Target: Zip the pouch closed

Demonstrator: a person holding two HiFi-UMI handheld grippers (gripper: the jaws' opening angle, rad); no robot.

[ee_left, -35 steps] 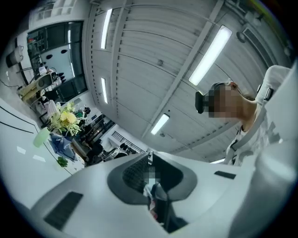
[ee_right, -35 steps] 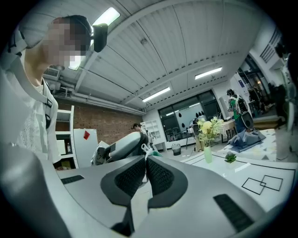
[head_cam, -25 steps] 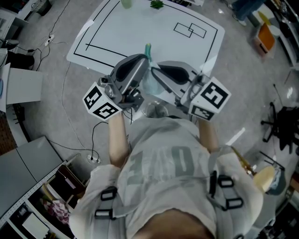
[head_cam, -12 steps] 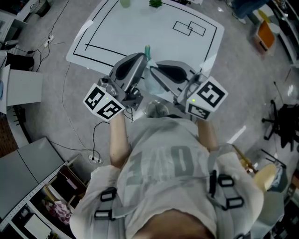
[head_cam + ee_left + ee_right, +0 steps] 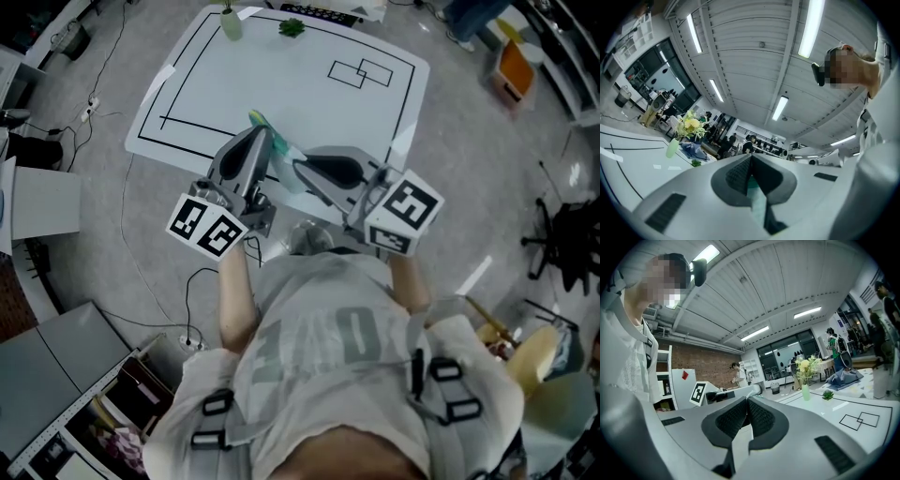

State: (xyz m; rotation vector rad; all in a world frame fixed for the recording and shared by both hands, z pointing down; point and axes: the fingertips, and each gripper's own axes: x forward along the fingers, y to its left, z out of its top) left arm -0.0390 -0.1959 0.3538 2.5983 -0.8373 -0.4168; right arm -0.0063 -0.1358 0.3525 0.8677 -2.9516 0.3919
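The pouch (image 5: 284, 150) hangs in the air between both grippers. The left gripper (image 5: 265, 137) pinches its teal end (image 5: 755, 190) (probably the zipper pull). The right gripper (image 5: 299, 167), just beside it, is pressed together on the clear fabric, likely to hold it tight for zipping.

This is looking like a robotics lab in a workshop hall. Long strip lights (image 5: 809, 28) are glowing on a ribbed grey metal ceiling (image 5: 750, 51). People (image 5: 833, 347) are standing at far benches near a red brick wall (image 5: 701, 366). Black cables (image 5: 124, 197) are trailing over the grey floor (image 5: 84, 244) beside a white table marked with black lines (image 5: 281, 84).
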